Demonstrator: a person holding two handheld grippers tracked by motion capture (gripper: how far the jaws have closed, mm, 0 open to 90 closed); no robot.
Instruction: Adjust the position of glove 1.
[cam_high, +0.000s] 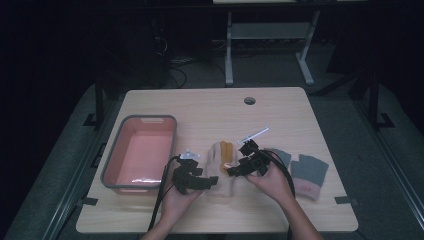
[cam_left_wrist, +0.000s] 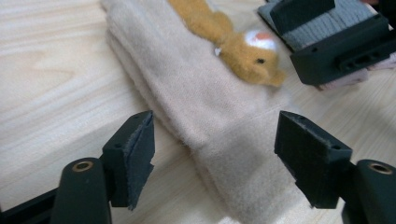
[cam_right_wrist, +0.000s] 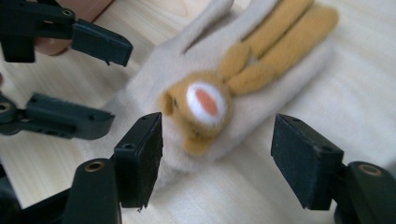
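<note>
Table: two beige gloves

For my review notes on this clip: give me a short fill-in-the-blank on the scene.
1. The beige glove carries an orange ____ figure.
2. The pink ____ sits left of the glove.
3. The grey gloves lie to the beige glove's ____.
4. Left gripper and right gripper both have ____ jaws.

Missing words: rabbit; bin; right; open

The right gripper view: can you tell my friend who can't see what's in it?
A beige fuzzy mitten with an orange plush bunny face lies on the pale wooden table between the right gripper's open black jaws. The left gripper reaches in at left.
</note>
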